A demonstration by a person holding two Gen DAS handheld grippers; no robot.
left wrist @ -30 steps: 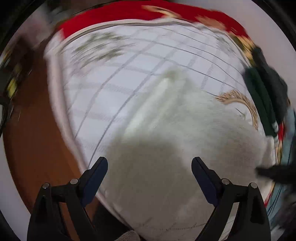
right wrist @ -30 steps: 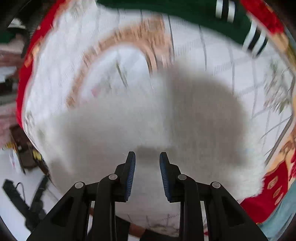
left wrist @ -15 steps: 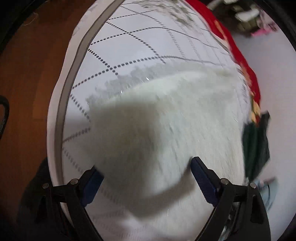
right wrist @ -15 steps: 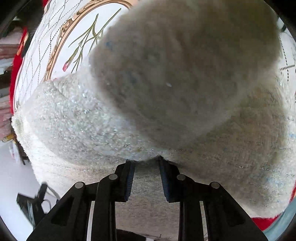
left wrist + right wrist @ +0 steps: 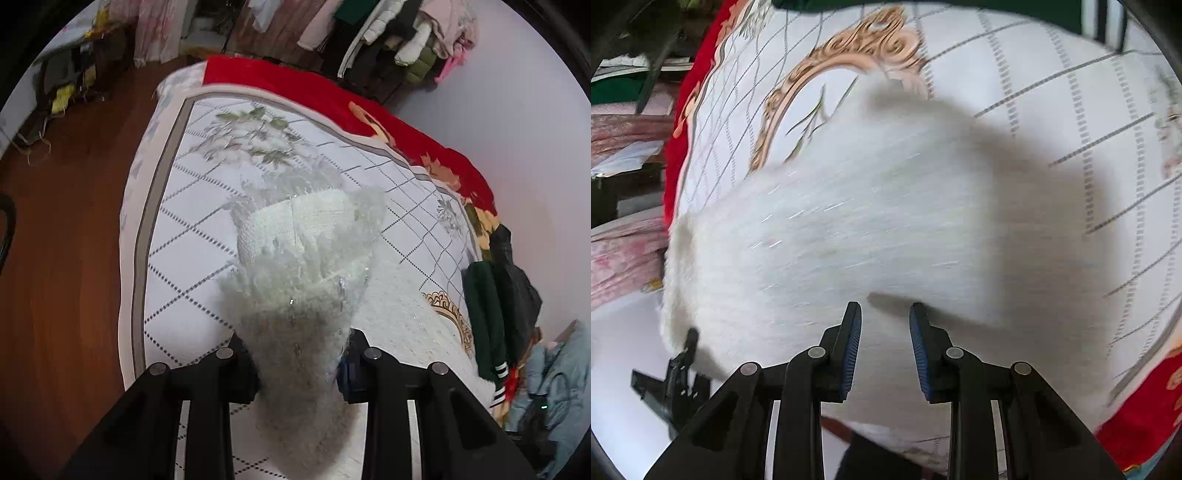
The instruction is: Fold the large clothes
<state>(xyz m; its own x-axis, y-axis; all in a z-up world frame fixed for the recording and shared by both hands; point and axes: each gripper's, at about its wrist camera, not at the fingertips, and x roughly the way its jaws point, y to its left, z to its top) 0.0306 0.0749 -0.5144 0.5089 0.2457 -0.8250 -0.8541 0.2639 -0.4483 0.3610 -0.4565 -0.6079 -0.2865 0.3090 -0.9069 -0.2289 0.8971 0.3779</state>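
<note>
A white fuzzy sweater (image 5: 399, 306) lies on a quilted white bedspread (image 5: 207, 206). My left gripper (image 5: 299, 350) has its jaws closing on a bunched part of it. The cloth fills the gap between the fingers and rises in front of the camera as a lifted fold with a ribbed edge (image 5: 306, 229). In the right wrist view the sweater (image 5: 849, 221) is spread below, blurred by motion. My right gripper (image 5: 884, 314) hovers over it with its jaws a narrow gap apart and nothing between them. Its shadow falls on the cloth.
A red patterned blanket (image 5: 295, 85) edges the bed. A dark green garment (image 5: 487, 306), a dark jacket (image 5: 513, 273) and a light blue garment (image 5: 554, 373) lie at the right. Wooden floor (image 5: 66, 221) is on the left, hanging clothes (image 5: 388, 33) behind. A black stand (image 5: 672, 384) is below the bed's edge.
The left jaws went from wide apart to pinched on the sweater, and that view swung up toward the room. The right gripper slid across above the sweater with its gap unchanged.
</note>
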